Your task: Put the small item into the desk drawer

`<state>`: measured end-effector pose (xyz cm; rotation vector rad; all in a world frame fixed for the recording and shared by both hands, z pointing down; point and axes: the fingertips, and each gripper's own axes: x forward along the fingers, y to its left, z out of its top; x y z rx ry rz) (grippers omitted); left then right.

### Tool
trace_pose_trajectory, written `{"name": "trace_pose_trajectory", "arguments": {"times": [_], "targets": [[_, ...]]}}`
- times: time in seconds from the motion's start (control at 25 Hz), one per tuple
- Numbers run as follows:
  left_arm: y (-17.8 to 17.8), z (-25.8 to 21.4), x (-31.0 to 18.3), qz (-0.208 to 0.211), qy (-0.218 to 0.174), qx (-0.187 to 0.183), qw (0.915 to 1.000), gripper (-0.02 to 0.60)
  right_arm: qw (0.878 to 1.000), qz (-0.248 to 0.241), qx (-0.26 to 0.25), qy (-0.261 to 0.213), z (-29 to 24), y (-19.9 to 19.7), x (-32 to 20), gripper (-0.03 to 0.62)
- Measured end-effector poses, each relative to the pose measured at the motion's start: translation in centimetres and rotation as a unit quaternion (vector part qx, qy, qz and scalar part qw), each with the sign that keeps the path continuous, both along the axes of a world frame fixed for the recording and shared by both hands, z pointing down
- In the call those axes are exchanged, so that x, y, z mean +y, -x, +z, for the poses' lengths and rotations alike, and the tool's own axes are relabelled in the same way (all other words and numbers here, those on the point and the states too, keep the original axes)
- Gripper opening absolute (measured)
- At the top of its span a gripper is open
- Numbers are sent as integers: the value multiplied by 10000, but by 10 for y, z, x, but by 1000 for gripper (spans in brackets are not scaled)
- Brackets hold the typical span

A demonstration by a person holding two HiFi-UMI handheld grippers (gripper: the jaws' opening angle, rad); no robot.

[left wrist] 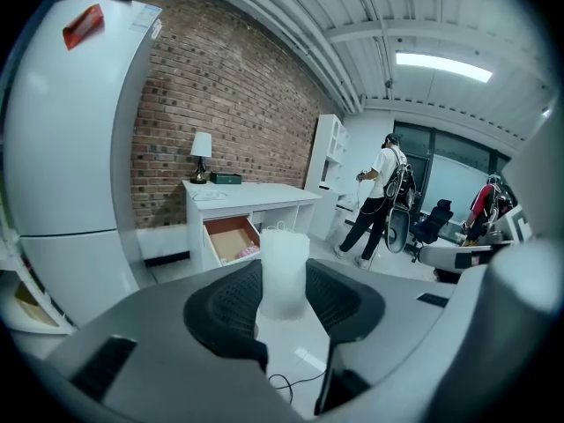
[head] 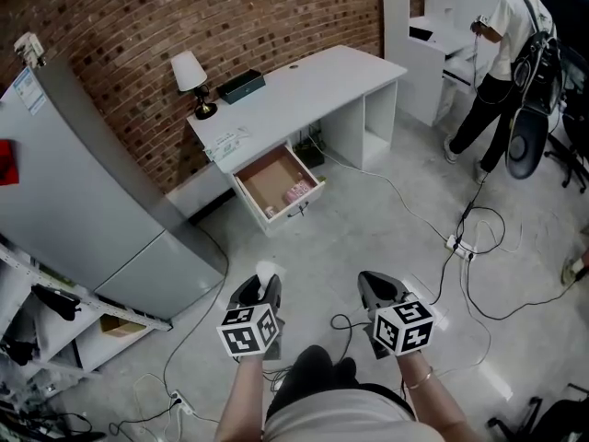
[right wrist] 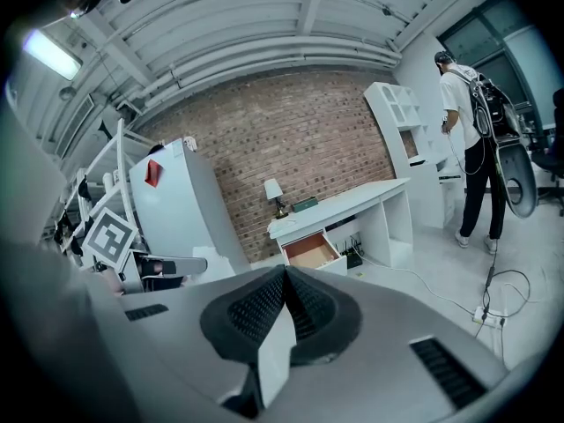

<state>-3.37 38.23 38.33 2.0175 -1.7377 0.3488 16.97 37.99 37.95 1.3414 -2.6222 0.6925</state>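
- Small item (left wrist: 284, 258): pale, translucent white piece, upright between the pads of the left tongs (head: 261, 286), which are clenched on it. It is held over the floor (head: 386, 238), well apart from the desk.
- Right tongs (right wrist: 284, 282): jaws pressed together, nothing between them; held near the left tongs at about the same height.
- Desk drawer (head: 276, 184): pulled out of the white desk (head: 313, 86); brown inside, with a pink object (head: 299, 191) lying in it.
- Desk top: lamp (head: 191, 79) and dark box (head: 241, 86) near the brick wall (head: 230, 17).
- Grey refrigerator (head: 83, 191): left of the desk.
- Person (head: 502, 53): standing at the far right.
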Motion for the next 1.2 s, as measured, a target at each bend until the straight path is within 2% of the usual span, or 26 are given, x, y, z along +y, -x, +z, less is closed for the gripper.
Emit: {"name": "trace_pose_trajectory", "arguments": {"times": [0.24, 0.48, 0.72, 1.0, 1.2], "targets": [[9, 3, -19, -75, 65, -10, 10000, 173, 10000, 8, -55, 82, 3, 7, -21, 9], [31, 13, -66, -148, 115, 35, 9998, 173, 9998, -11, -8, 176, 12, 23, -64, 9], [71, 27, -143, -158, 195, 141, 9996, 173, 9996, 6, 84, 287, 19, 58, -138, 9], [125, 36, -248, -86, 283, 229, 9993, 173, 9990, 46, 129, 420, 26, 120, -243, 9], [163, 40, -309, -46, 340, 263, 9991, 173, 9984, 78, 164, 526, 29, 159, -299, 9]]}}
